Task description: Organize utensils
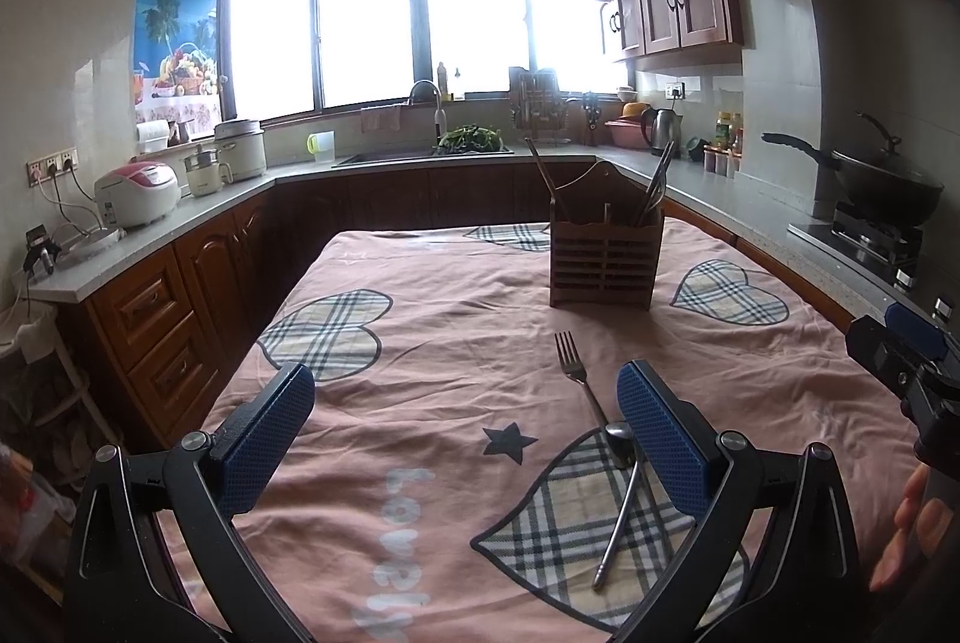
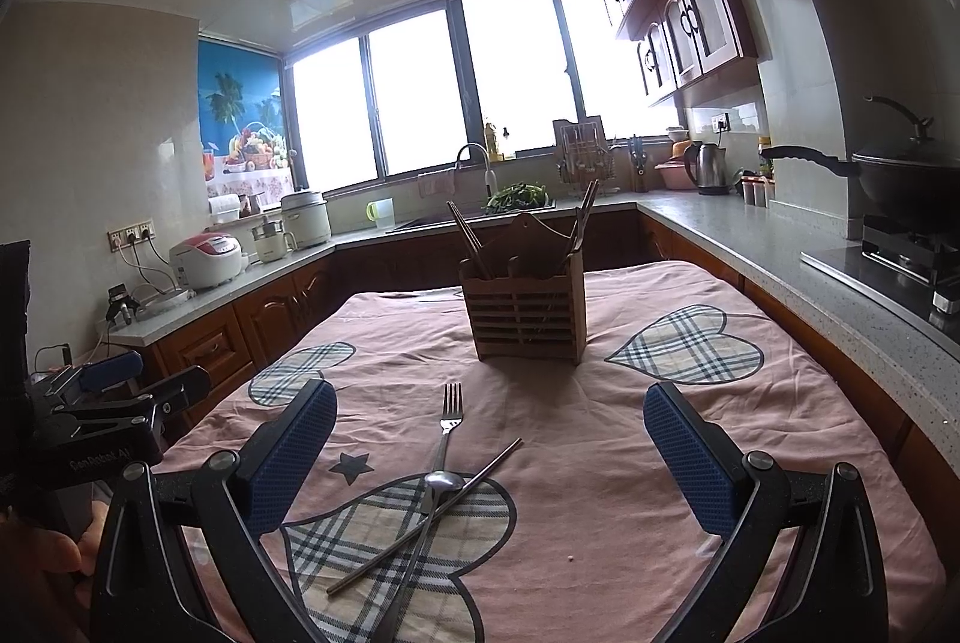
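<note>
A steel fork (image 1: 575, 373) (image 2: 447, 433), a spoon (image 1: 619, 442) (image 2: 443, 482) and a steel chopstick (image 1: 618, 523) (image 2: 432, 511) lie crossed on the pink cloth near me. A wooden slatted utensil holder (image 1: 605, 259) (image 2: 528, 310) stands further back with chopsticks and utensils in it. My left gripper (image 1: 468, 427) is open and empty above the cloth, left of the utensils. My right gripper (image 2: 489, 439) is open and empty, with the utensils between its fingers' span. Each gripper shows at the edge of the other's view.
The table with the pink cloth (image 1: 450, 283) sits inside a U-shaped kitchen counter. A wok (image 1: 882, 181) on a stove is at the right. Rice cookers (image 1: 141, 190) stand on the left. A sink (image 1: 420, 150) lies under the window.
</note>
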A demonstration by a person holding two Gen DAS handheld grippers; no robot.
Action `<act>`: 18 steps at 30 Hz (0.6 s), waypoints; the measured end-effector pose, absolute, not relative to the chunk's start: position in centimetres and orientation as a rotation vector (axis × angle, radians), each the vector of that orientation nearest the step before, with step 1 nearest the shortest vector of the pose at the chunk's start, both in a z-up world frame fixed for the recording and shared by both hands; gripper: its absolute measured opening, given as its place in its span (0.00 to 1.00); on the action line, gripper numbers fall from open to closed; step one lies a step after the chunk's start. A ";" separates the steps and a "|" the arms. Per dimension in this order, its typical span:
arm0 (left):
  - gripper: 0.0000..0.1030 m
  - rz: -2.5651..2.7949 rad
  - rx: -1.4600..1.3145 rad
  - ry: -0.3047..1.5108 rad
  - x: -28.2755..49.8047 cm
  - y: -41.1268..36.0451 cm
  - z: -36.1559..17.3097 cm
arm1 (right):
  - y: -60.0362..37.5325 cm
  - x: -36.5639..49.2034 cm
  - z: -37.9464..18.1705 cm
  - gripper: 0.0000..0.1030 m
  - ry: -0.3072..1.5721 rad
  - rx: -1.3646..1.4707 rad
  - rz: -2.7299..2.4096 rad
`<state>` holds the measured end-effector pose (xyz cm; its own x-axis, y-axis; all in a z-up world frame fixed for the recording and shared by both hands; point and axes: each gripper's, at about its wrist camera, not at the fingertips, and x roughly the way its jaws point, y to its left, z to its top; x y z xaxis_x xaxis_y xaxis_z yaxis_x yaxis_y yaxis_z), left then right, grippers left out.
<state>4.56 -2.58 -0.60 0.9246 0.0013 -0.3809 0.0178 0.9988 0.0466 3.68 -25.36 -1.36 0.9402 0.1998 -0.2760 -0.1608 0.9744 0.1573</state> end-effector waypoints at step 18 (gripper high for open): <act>1.00 -0.008 0.053 0.376 4.4 -2.8 -0.5 | -25.4 3.9 -0.9 1.00 0.294 0.133 0.186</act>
